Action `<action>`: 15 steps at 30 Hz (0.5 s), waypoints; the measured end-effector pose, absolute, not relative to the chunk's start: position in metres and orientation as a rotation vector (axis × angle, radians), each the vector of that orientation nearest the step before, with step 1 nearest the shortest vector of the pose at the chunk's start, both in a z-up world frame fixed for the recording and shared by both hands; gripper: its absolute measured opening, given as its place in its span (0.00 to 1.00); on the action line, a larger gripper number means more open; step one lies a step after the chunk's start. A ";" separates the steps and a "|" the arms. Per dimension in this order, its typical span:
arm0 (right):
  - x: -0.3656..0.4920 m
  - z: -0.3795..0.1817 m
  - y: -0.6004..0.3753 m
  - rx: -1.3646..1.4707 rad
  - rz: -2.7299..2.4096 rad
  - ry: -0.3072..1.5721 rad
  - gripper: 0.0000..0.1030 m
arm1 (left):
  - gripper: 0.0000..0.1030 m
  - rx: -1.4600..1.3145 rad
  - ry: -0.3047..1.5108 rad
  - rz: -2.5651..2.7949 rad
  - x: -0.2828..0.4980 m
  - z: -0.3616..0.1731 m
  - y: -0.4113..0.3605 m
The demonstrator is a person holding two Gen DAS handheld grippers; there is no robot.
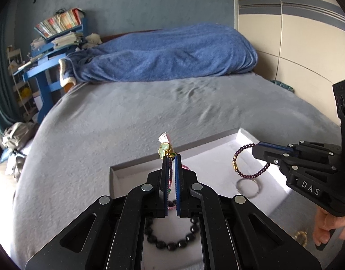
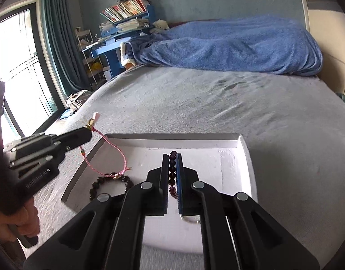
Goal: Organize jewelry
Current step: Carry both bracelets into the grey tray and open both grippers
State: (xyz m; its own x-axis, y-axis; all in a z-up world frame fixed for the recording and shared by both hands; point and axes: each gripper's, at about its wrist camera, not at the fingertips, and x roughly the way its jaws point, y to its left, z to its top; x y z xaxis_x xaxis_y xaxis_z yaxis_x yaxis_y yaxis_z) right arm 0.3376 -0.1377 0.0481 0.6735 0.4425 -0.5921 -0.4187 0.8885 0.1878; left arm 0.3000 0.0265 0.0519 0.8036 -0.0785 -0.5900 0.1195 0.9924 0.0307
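Note:
My left gripper (image 1: pixel 171 157) is shut on a pink cord bracelet (image 1: pixel 164 149) with green clover charms and a small tassel, held above the left part of a shallow white box (image 1: pixel 136 165). In the right wrist view the cord (image 2: pixel 118 155) loops down from that gripper (image 2: pixel 89 132) into the box. My right gripper (image 2: pixel 172 155) is shut on a dark purple bead bracelet (image 2: pixel 172 168), which hangs as a ring (image 1: pixel 236 160) from its tips (image 1: pixel 256 146) over the right part of the box (image 2: pixel 172 140).
A black bead bracelet (image 1: pixel 172 241) (image 2: pixel 111 183) and a thin silver bangle (image 1: pixel 249 186) lie in the box. A gold piece (image 1: pixel 301 236) lies on the grey bedspread (image 1: pixel 150 112). A blue blanket (image 1: pixel 172 54) is heaped at the bed's far end. A hand (image 1: pixel 327 227) holds each tool.

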 end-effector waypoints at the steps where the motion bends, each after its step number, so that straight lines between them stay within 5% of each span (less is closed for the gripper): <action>1: 0.346 0.044 -0.136 0.045 0.483 0.694 0.06 | 0.05 0.060 0.639 -0.105 0.305 0.048 0.028; 15: 0.386 0.000 -0.148 0.033 0.377 0.842 0.06 | 0.05 0.072 0.767 -0.087 0.340 0.007 0.032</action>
